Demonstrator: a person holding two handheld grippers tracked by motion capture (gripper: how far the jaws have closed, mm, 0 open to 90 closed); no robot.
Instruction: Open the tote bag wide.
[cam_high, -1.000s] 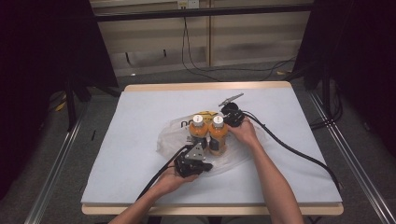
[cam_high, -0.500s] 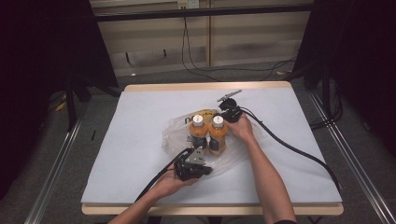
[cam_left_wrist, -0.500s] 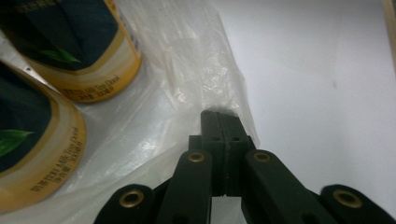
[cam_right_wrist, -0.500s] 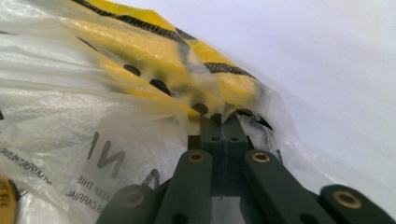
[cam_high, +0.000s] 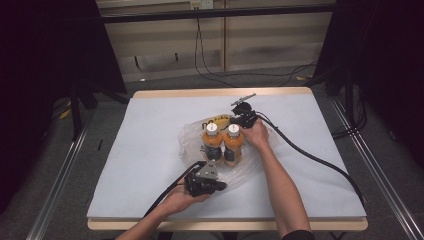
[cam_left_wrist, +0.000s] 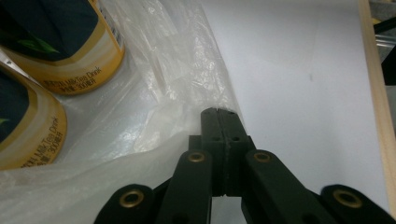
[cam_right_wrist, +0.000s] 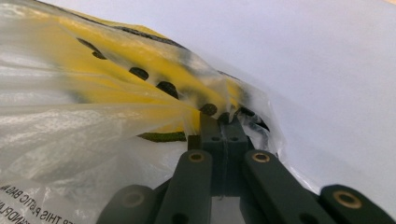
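The table (cam_high: 150, 150), covered in a pale sheet with a wooden rim, carries everything. A clear plastic bag (cam_high: 192, 140) lies spread near its middle, a little toward the far edge, with yellow and black print at its far end. Inside the bag two bottles (cam_high: 222, 145) of orange drink with white caps lie side by side, touching, caps toward the far edge; their yellow-banded labels read "Milk Tea Drink" in the left gripper view.

The right gripper (cam_high: 245, 117) sits at the bag's far end, just beyond the bottle caps, held by the right hand (cam_high: 256, 134). In the right gripper view its jaws are pressed together, pinching the printed film of the bag (cam_right_wrist: 140, 84) between them.

The left gripper (cam_high: 212, 186) lies at the bag's near end, toward the near edge of the table, in the left hand (cam_high: 182, 200). In the left gripper view its jaws are clenched flat against each other, with the bag's edge (cam_left_wrist: 187, 93) gathered at their tips.
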